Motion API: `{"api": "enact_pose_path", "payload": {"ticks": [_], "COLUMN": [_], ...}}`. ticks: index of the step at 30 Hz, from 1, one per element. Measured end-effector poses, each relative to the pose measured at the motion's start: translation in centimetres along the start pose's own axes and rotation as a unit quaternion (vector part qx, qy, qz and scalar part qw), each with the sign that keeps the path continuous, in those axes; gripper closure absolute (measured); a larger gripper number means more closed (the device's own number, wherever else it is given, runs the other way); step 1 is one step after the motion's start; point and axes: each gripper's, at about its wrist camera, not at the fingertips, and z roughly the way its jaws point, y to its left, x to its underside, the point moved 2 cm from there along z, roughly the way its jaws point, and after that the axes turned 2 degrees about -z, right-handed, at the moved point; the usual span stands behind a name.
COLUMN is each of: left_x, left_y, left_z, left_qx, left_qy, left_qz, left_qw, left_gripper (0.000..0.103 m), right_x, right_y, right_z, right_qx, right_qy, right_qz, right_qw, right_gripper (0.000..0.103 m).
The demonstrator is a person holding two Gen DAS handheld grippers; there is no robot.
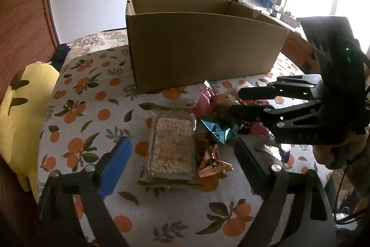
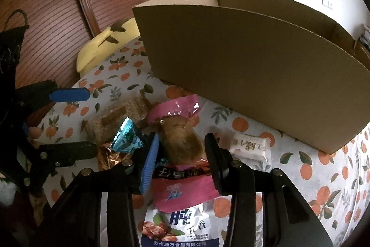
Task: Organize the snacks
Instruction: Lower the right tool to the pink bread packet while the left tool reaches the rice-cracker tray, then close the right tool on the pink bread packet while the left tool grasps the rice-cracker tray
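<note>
A clear tray of pale grain snack (image 1: 171, 149) lies on the orange-print cloth, and my left gripper (image 1: 182, 154) stands open wide on either side of it without touching. Just right of it are a teal foil sweet (image 1: 217, 131) and gold wrappers (image 1: 212, 161). My right gripper (image 2: 181, 147) straddles a brown bun in a pink wrapper (image 2: 180, 140). Its blue pad (image 2: 150, 161) and black finger (image 2: 212, 154) sit close beside the wrapper and I see no squeeze. The left gripper (image 2: 91, 122) shows at the left of the right wrist view, the right gripper (image 1: 235, 101) at the right of the left wrist view.
An open cardboard box (image 1: 208, 45) stands behind the snacks. A small white packet (image 2: 249, 145) lies near its wall, and a white-and-blue bag (image 2: 180, 223) lies under my right gripper. A yellow plush (image 1: 23, 112) hangs at the table's left edge, by wooden doors (image 2: 57, 15).
</note>
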Motion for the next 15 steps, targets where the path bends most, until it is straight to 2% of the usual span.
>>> {"api": "enact_pose_path", "payload": {"ticks": [13,15], "left_x": [-0.3,-0.5], "left_y": [1.6,2.1], "left_z": [2.6,2.6], "left_qx": [-0.010,0.000], "left_qy": [0.034,0.032], "left_qz": [-0.013,-0.024], "left_qw": [0.9993,0.9992], "left_gripper": [0.013,0.013], "right_x": [0.0,0.1], "right_y": [0.0,0.1], "right_z": [1.7,1.8], "right_qx": [-0.002,-0.002], "right_qy": [0.016,0.021], "right_qz": [-0.014,-0.021], "right_qw": [1.000,1.000], "right_gripper": [0.060,0.060]}}
